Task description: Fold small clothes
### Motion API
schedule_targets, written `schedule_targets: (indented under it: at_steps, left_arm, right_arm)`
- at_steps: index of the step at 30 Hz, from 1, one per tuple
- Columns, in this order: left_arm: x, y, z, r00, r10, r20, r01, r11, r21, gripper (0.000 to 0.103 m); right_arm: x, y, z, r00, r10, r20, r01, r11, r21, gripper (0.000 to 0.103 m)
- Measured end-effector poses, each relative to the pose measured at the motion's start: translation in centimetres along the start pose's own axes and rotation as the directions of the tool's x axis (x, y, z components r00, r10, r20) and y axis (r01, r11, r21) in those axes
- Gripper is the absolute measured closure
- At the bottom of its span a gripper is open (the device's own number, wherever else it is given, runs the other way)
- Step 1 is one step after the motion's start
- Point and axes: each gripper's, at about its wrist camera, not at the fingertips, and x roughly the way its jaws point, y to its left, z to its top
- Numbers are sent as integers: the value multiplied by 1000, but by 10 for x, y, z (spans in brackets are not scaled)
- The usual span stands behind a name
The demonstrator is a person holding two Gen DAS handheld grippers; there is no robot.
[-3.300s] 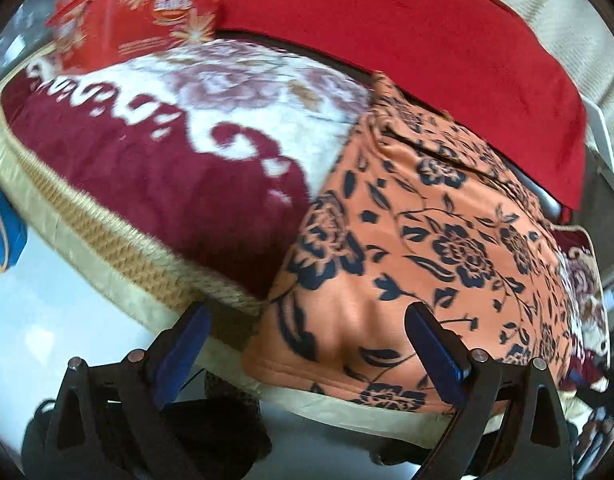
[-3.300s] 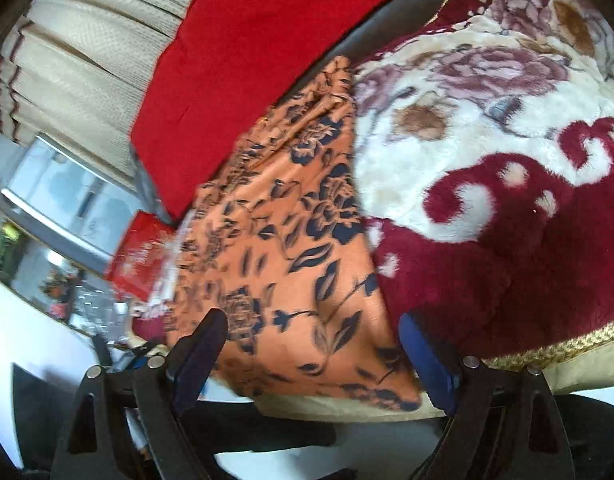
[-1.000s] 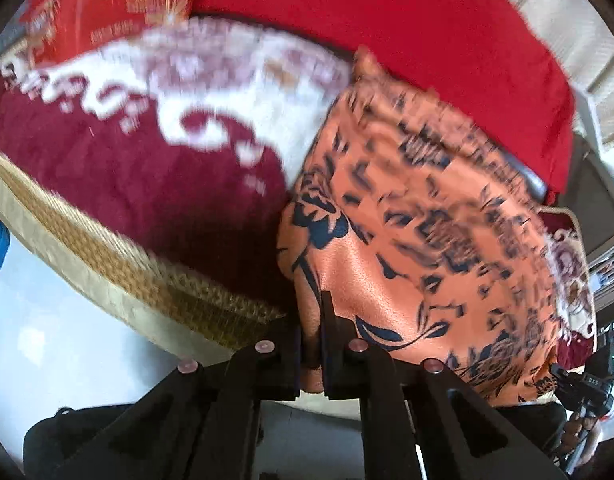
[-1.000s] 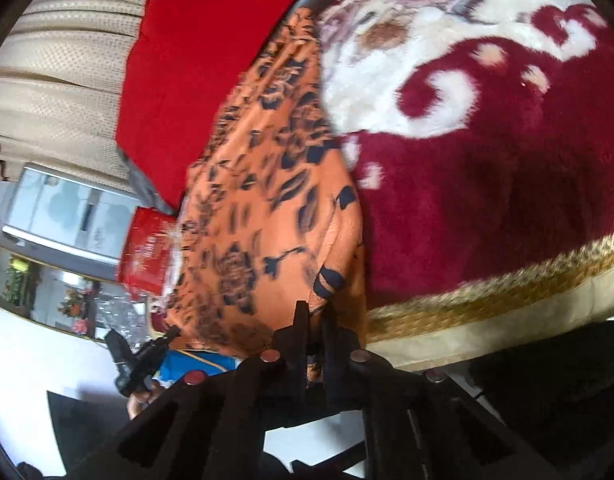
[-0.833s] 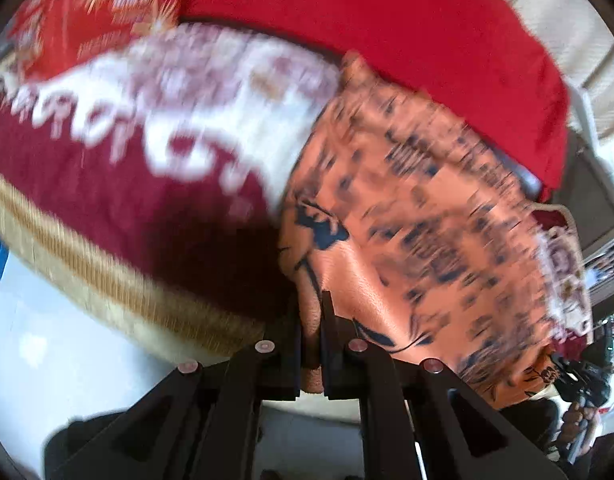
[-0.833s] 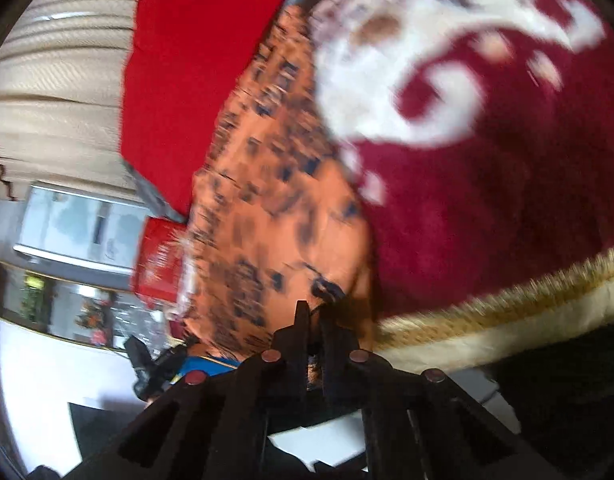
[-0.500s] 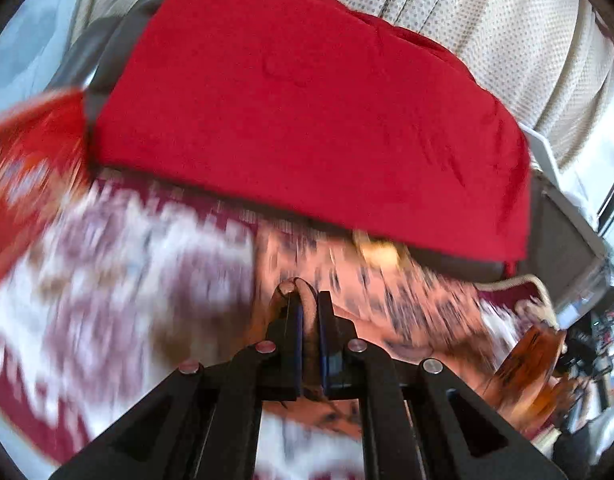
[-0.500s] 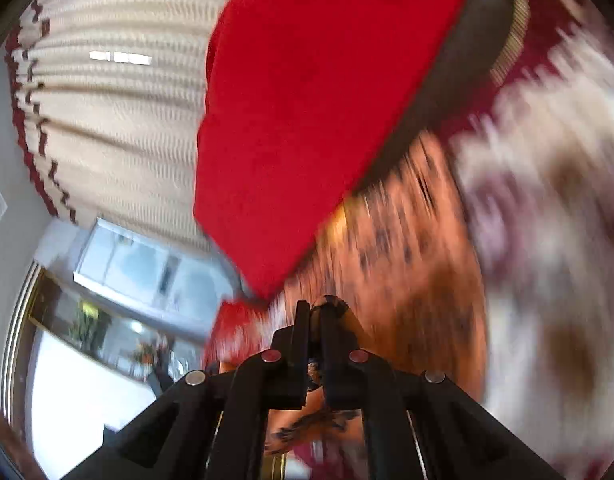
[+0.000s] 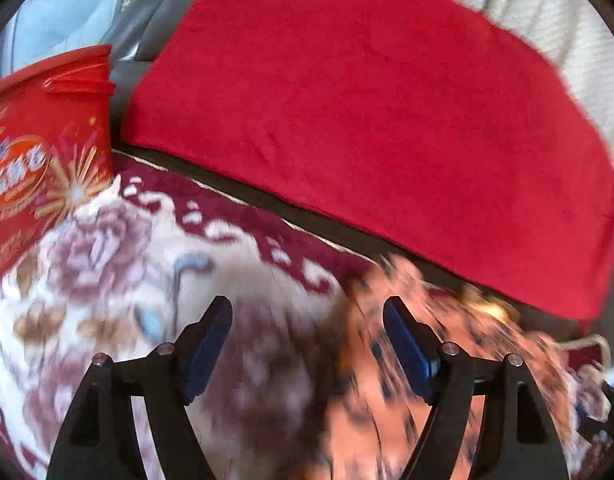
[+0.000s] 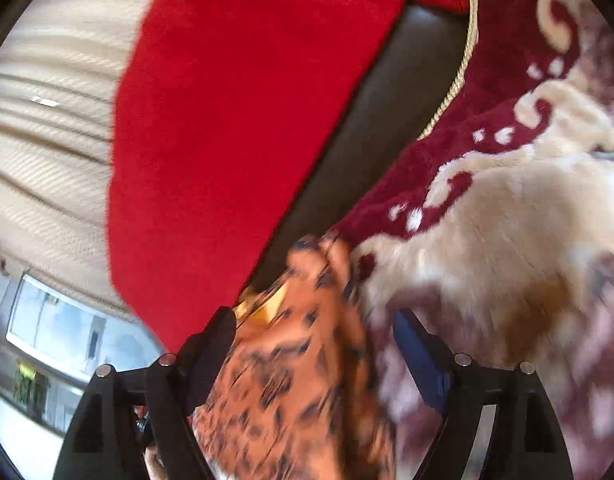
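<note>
Both grippers have carried the near hem of the orange floral garment [image 9: 447, 380] away from the gold-trimmed near edge of the blanket and up toward the far side, where the red cloth [image 9: 367, 112] hangs over the dark sofa back; a second ago each was clamped on a pinch of that hem. At the far left the red printed tin [image 9: 43, 160] now stands close by. Next, the left gripper [image 9: 307, 344] has just been opening and its jaws stand wide, with only the plush maroon and cream blanket [image 9: 107, 264] showing between them; the garment lies to the right of the gap, partly behind the right-hand finger, and looks let go. Further right, in the other view, the right gripper [image 10: 315, 348] has likewise just been opening; the orange cloth lies bunched between its spread fingers, but neither pad seems to press on it. Motion blur hides how neatly the edges meet. By the look of it, the first fold is laid, near hem brought onto the far part.
</note>
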Motion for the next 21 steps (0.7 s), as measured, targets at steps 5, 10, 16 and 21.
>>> schedule_targets:
  at_steps: [5,10,16,21]
  left_arm:
    - [-35,7,-87,996,-74,-44,74,997,-13,9]
    - [21,-11,-107,988,8,-157,-14,999,-40,9]
    - [45,-33,-90,980,88,-177,-91,996,-12,65]
    - [2,-49,-66,989,6,-145,-7,1000,-10,88]
  right_arm:
    - [-47,-2,-100,999,28,-25,-27,997,68,20]
    - [-17,-4,-136,997,-80,-18,81,990,119,19]
    - [40,14,-102,982,-183,-40,186,974,126,65]
    - [39,50,-86,985,-167,-52,168,986,15,94]
